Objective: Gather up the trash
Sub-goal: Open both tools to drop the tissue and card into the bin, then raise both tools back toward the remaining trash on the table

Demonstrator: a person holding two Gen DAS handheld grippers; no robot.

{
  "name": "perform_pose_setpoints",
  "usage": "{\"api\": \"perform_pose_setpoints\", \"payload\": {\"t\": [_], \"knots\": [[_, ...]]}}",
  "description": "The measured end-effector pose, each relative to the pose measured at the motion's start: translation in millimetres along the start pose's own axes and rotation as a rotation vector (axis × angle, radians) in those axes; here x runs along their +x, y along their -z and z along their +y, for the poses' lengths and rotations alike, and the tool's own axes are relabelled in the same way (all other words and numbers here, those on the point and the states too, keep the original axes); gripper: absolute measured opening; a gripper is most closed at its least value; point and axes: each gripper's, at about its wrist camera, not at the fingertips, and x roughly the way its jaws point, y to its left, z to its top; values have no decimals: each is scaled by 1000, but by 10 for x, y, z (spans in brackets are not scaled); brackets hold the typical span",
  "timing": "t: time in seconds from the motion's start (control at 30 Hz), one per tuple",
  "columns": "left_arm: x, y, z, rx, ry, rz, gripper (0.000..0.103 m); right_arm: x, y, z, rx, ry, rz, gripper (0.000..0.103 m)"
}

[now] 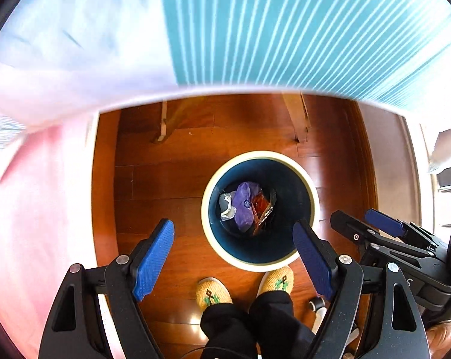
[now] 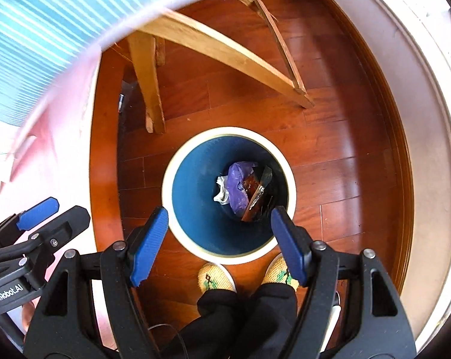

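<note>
We see trash (image 1: 249, 206): purple bag, white scrap, brown wrappers, at bottom of bin (image 1: 209, 209) on wood floor (image 1: 165, 179). Our left gripper (image 1: 234, 257) above bin, jaws apart, empty. Our right gripper (image 2: 219, 239) same, apart, empty. Slippers (image 1: 213, 291) touch bin's near rim. Table legs (image 2: 147, 68) beyond.

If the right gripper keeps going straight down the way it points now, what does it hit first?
Probably the trash bin: the open, empty right gripper points at its near rim and blue inner wall, the purple bag deeper inside. Depth is unclear.
</note>
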Motion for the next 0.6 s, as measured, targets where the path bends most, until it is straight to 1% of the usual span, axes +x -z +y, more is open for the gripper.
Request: {"api": "perform_pose_setpoints", "payload": {"t": [0.2, 0.37, 0.6], "knots": [[-788, -23, -46, -15, -3, -43, 83, -690, -29, 195, -11, -14, -18, 69], [-1602, -66, -121, -11, -3, -130, 83, -1360, -91, 370, -43, -33, -43, 69], [-2617, -165, -188, -11, -8, -254, 83, -2283, -227, 659, -147, -70, -131, 69]]}}
